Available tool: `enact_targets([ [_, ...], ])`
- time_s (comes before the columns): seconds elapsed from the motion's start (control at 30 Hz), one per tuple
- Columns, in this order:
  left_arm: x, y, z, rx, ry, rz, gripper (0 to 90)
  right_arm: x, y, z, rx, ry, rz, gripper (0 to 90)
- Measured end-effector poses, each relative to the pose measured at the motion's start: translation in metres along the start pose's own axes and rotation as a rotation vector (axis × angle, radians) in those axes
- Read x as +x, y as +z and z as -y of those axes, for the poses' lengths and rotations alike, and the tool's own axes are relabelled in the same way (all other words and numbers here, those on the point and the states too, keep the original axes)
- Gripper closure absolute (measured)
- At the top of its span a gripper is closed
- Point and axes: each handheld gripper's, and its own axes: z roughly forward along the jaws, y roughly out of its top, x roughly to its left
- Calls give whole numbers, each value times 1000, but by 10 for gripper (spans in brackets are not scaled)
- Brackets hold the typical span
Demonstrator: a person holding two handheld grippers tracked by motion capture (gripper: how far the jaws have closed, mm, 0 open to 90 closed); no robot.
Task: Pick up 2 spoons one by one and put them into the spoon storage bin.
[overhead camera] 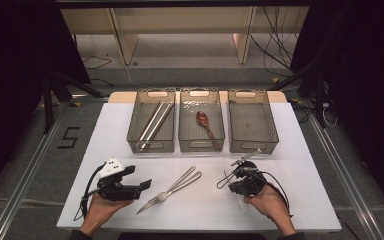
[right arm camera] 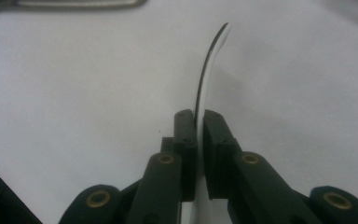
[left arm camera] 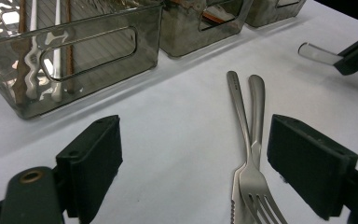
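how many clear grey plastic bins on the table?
3, in a row at the far side of the white table: left bin with chopsticks, middle bin with a brown spoon, right bin looks empty.

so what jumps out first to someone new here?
Three grey bins in a row at the far side of the white table, the middle one holding a brown spoon. A fork lies centre front, and the right claw is shut on a thin metal utensil.

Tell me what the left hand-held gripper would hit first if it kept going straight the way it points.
Probably the fork and the knife lying between the left hand-held gripper's open jaws; beyond them lies bare white table, though depth is uncertain.
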Motion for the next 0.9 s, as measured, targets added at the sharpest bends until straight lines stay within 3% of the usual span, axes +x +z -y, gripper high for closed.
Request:
enact_targets([
  [0.3,0,1,0,-3,-3,0,173,-5,-19,-24,-96,-24,21,858],
  [0.6,0,0,0,-10,-2,4,173,-12,-31,-71,-171,-38,49,857],
  [0.9,0,0,0,-11,-3,6,173,-18,-31,-114,-220,-46,52,857],
])
